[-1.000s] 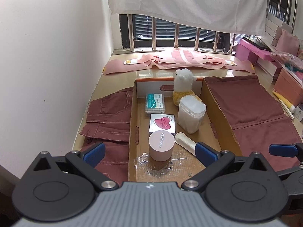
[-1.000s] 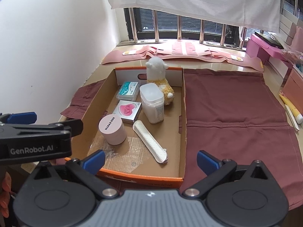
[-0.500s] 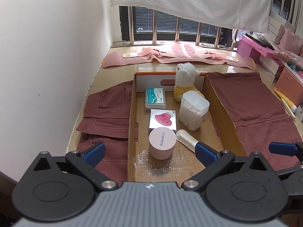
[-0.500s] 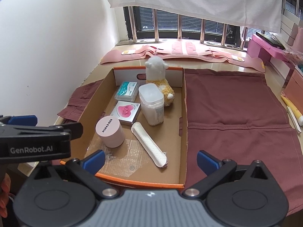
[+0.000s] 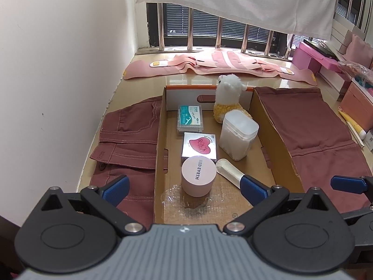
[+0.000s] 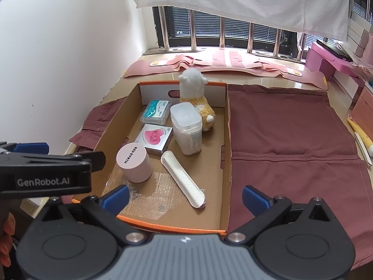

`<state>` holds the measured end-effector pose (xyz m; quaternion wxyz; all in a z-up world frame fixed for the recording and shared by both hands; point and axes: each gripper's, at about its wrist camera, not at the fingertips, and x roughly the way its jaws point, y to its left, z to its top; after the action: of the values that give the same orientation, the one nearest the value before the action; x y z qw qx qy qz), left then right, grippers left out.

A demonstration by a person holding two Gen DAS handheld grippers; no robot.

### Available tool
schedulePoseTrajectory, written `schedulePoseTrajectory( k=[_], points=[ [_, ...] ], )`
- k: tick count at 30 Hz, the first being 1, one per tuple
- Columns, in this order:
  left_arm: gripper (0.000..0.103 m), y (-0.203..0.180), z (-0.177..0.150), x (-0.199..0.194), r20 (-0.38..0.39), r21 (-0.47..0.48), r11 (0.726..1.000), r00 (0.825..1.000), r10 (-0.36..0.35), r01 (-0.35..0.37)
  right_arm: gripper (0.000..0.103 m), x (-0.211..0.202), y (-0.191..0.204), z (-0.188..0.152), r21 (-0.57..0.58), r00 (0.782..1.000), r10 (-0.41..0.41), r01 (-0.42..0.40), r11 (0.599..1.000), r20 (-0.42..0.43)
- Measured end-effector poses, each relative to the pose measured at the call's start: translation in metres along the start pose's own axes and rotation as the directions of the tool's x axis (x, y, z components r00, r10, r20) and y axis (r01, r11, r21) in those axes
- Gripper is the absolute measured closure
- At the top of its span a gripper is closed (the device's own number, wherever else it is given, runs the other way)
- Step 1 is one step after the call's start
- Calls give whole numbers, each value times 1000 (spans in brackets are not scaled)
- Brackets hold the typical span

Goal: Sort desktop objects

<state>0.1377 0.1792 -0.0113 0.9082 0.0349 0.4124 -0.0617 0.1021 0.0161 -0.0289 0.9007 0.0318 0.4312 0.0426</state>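
The cardboard box (image 6: 227, 154) holds six things, one of each kind: one pink round jar (image 6: 134, 162), one white wrapped pad (image 6: 183, 179), one heart-printed box (image 6: 155, 138), one clear lidded canister (image 6: 186, 128), one teal floss-pick case (image 6: 156, 112) and one plush alpaca (image 6: 194, 91) at the box's far wall. Outside the box lie two maroon garments, one (image 5: 127, 140) left of it and one (image 6: 291, 140) right of it.
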Motion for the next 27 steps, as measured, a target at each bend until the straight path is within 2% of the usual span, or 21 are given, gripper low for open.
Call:
schedulePoseTrajectory(
  k=[27],
  points=[
    [0,-4,3,1,-17,4,1000,1000,-13,13,0,0,-2,0,-11,1000,5,-5,1000,0]
  ],
)
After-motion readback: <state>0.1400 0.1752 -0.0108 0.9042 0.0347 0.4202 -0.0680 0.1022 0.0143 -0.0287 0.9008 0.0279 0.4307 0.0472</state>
